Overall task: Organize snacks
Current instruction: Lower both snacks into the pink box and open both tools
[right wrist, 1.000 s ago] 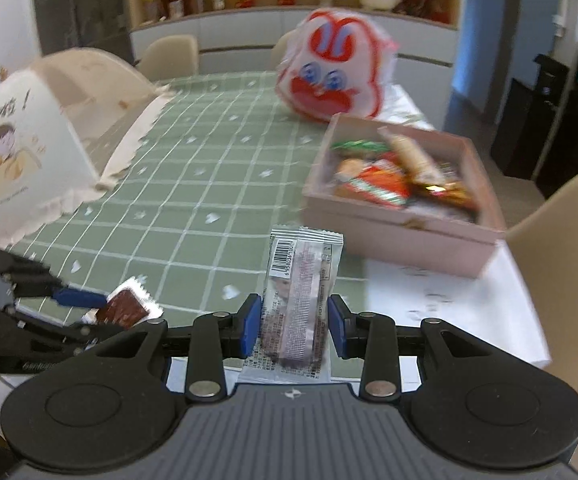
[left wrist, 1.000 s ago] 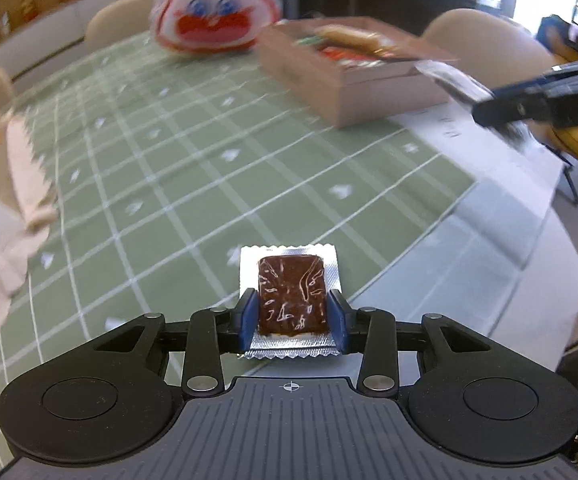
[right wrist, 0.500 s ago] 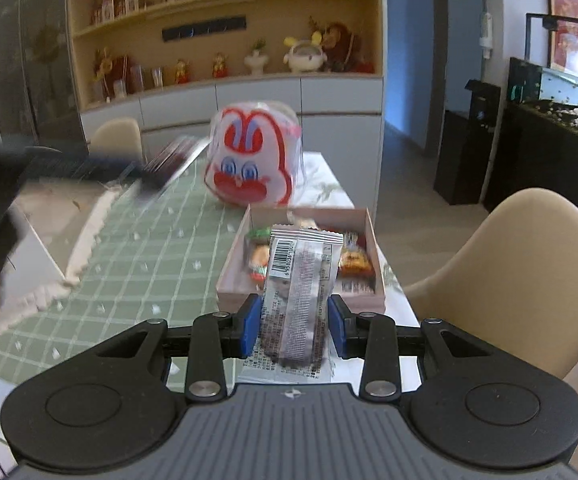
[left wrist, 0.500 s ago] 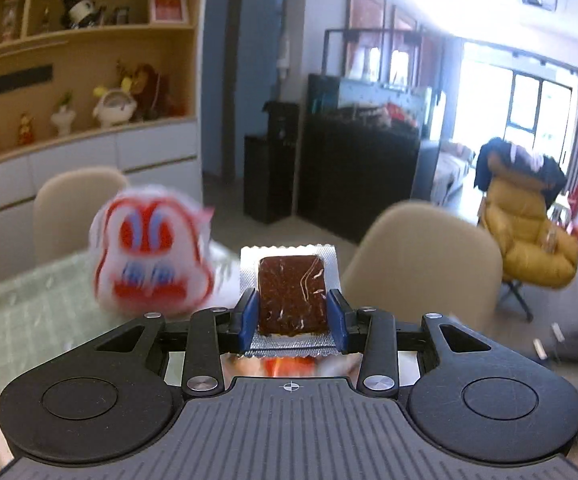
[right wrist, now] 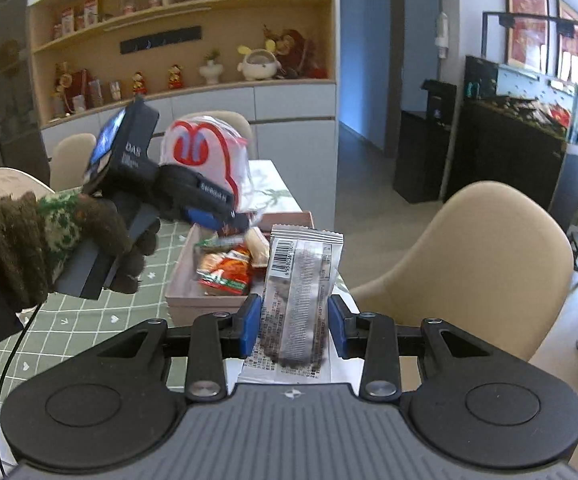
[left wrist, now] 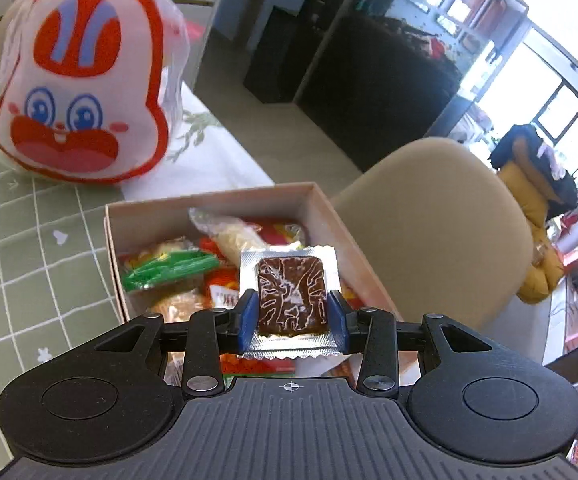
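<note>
The left gripper pinches a foil-wrapped brown snack at frame centre, poised above the open pink box of snacks. The right gripper clamps a clear barcoded packet, the box lying beyond it, centre-left. Best to lower each snack over a free spot before letting go.

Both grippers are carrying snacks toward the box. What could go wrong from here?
1. The box is already piled with snacks, so the brown packet in the left gripper could land on the heap and slide out.
2. In the right wrist view the left gripper hangs over the box; bringing the right gripper and its barcode packet in now risks a collision.
</note>
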`<state>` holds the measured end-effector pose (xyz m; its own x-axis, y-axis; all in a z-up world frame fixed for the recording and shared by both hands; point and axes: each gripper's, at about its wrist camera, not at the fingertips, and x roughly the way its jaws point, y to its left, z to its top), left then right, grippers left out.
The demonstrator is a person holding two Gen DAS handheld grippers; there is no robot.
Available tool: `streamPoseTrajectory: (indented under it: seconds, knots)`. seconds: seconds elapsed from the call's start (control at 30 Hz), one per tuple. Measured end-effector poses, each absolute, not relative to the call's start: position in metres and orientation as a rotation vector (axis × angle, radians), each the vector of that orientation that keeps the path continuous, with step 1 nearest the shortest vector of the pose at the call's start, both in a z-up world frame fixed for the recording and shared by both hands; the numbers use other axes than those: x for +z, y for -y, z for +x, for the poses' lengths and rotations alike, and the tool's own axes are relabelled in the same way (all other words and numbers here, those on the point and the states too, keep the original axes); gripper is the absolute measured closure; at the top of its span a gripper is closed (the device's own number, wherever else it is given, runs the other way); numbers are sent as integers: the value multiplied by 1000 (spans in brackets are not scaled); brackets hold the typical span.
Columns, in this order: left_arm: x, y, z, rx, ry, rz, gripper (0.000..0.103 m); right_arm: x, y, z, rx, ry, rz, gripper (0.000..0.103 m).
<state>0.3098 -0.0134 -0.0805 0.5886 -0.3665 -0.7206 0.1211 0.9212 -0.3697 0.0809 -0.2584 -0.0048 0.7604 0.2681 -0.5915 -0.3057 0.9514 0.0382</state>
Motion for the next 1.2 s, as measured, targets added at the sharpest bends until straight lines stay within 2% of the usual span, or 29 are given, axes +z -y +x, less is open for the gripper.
streamPoseTrajectory:
  seconds: [0.17,0.33,0.6,0.67,0.77,0.9,1.07,1.2]
  knots:
    - [-72,-6,293,-245,-764,-360,61,-13,252,98,327,-667,-68,67]
    - [-59,-33,271,-198,-716,-416,61,-20,235,135,388,-701,-66,67]
    - [-48,-60,184,-100,-684,-467,61,-36,170,231,466,-728,-47,67]
    - [-45,-62,164,-70,-682,-439,61,-41,156,252,484,-729,-28,66]
    - [-40,-60,142,-57,-675,-402,61,-46,147,269,454,-740,-7,57]
    - [-34,-47,127,-66,-678,-364,62,-40,168,252,422,-718,95,46]
    - [-33,-17,113,-114,-722,-282,70,-34,183,199,312,-700,-29,43]
    - [-33,4,95,-174,-752,-221,78,-38,194,150,310,-760,-39,39]
